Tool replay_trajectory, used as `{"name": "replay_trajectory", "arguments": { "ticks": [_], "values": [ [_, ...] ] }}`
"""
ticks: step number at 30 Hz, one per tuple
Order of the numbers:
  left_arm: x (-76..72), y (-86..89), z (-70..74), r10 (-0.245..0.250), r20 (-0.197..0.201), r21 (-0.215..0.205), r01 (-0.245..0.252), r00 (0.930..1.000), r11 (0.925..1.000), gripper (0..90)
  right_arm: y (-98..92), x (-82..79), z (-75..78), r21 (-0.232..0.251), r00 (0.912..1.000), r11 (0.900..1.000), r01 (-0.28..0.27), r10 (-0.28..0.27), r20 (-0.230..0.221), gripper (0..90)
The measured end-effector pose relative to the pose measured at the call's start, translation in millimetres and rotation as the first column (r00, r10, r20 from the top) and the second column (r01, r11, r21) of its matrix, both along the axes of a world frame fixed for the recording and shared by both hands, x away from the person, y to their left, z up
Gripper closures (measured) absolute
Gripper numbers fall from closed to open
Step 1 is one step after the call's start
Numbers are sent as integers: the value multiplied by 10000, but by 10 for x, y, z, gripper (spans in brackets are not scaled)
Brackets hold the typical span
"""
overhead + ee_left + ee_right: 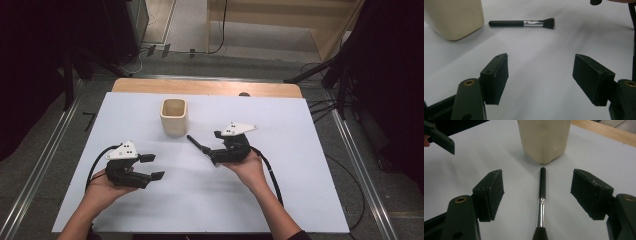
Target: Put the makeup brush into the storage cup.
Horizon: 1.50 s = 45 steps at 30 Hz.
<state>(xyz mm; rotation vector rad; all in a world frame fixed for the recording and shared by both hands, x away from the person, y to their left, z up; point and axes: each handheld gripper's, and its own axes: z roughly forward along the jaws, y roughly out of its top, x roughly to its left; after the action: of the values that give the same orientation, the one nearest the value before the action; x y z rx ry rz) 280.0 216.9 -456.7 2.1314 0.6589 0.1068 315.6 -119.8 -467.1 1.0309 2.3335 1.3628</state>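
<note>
Black brush (542, 195) lies lengthwise between your right gripper's (537, 195) wide-open fingers, handle tip toward the cream cup (544, 137); your left gripper (541, 77), also open, sits farther off.

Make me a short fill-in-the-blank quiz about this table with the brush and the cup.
1. The brush lies flat between the open jaws of the ____ gripper.
2. The brush's handle end points toward the ____.
3. The cup stands ____ on the table.
4. The left gripper holds ____.

Missing words: right; cup; upright; nothing
</note>
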Motion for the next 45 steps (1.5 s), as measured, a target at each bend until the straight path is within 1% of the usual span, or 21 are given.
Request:
{"name": "replay_trajectory", "arguments": {
  "ticks": [2, 3, 6, 8, 11, 14, 17, 18, 20, 21, 24, 27, 29, 30, 34, 35, 36, 38, 41, 43, 45],
  "values": [
    [0, 3, 1, -3, 8, 14, 3, 10000, 10000, 298, 39, 37, 13, -120, 9999, 9999, -81, 79, -143, 274],
    [0, 4, 1, -3, 11, 12, 3, 10000, 10000, 298, 60, 64, 23, -288, 9994, 9995, -124, 114, -333, 270],
    [1, 9, 2, 33, -1, 17, -33, 10000, 10000, 298, 94, 112, 45, -716, 9976, 9971, -255, 207, -666, 266],
    [3, 10, 1, 39, -18, 7, -39, 10000, 10000, 298, 115, 145, 74, -1006, 9943, 9943, -348, 243, -1040, 261],
    [2, 8, 2, -12, 5, 17, 12, 10000, 10000, 296, 131, 178, 101, -1291, 9919, 9907, -434, 273, -1241, 259],
    [2, 8, 1, -9, 0, 39, 9, 10000, 10000, 297, 156, 207, 117, -1657, 9874, 9844, -596, 338, -1543, 256],
    [1, 10, 2, 30, -11, 17, -30, 10000, 10000, 297, 191, 230, 126, -2082, 9827, 9746, -828, 452, -1794, 255],
    [1, 10, 2, 32, -11, 19, -32, 10000, 10000, 297, 203, 234, 132, -2148, 9807, 9730, -846, 431, -1906, 255],
    [2, 10, 2, 22, -7, 24, -22, 10000, 10000, 296, 210, 241, 136, -2150, 9795, 9724, -904, 477, -1958, 253],
    [1, 10, 1, 28, -4, 28, -28, 10000, 10000, 297, 222, 251, 148, -2234, 9767, 9698, -978, 505, -2084, 252],
    [1, 10, 2, 28, -12, 20, -28, 10000, 10000, 296, 245, 272, 168, -2382, 9738, 9654, -1060, 524, -2211, 252],
    [1, 10, 2, 25, -10, 30, -25, 10000, 10000, 296, 268, 298, 185, -2623, 9698, 9582, -1144, 504, -2388, 252],
    [1, 10, 1, 11, -13, 30, -11, 10000, 10000, 296, 283, 314, 196, -2893, 9655, 9493, -1235, 476, -2559, 253],
    [2, 10, 1, 6, -10, 33, -6, 10000, 10000, 296, 291, 326, 199, -3079, 9640, 9419, -1343, 522, -2608, 253],
    [2, 10, 1, 13, -13, 27, -13, 10000, 10000, 296, 327, 352, 207, -3314, 9554, 9310, -1531, 538, -2902, 253],
    [2, 10, 1, 12, -12, 28, -12, 10000, 10000, 296, 335, 357, 207, -3359, 9552, 9294, -1527, 515, -2916, 253],
    [1, 11, 2, 24, -11, 34, -24, 10000, 10000, 296, 342, 365, 207, -3480, 9532, 9236, -1609, 539, -2975, 255],
    [1, 11, 2, 24, -11, 30, -24, 10000, 10000, 296, 356, 377, 209, -3571, 9501, 9190, -1671, 534, -3073, 261],
    [1, 12, 2, 20, -11, 30, -20, 10000, 10000, 296, 377, 400, 220, -3845, 9448, 9053, -1804, 509, -3235, 266],
    [1, 11, 1, 18, -19, 34, -18, 10000, 10000, 296, 387, 416, 227, -3901, 9397, 9021, -1845, 456, -3390, 269],
    [1, 11, 1, 11, -14, 34, -11, 10000, 10000, 296, 397, 436, 227, -4047, 9360, 8942, -1912, 419, -3495, 270]
  ]
}}
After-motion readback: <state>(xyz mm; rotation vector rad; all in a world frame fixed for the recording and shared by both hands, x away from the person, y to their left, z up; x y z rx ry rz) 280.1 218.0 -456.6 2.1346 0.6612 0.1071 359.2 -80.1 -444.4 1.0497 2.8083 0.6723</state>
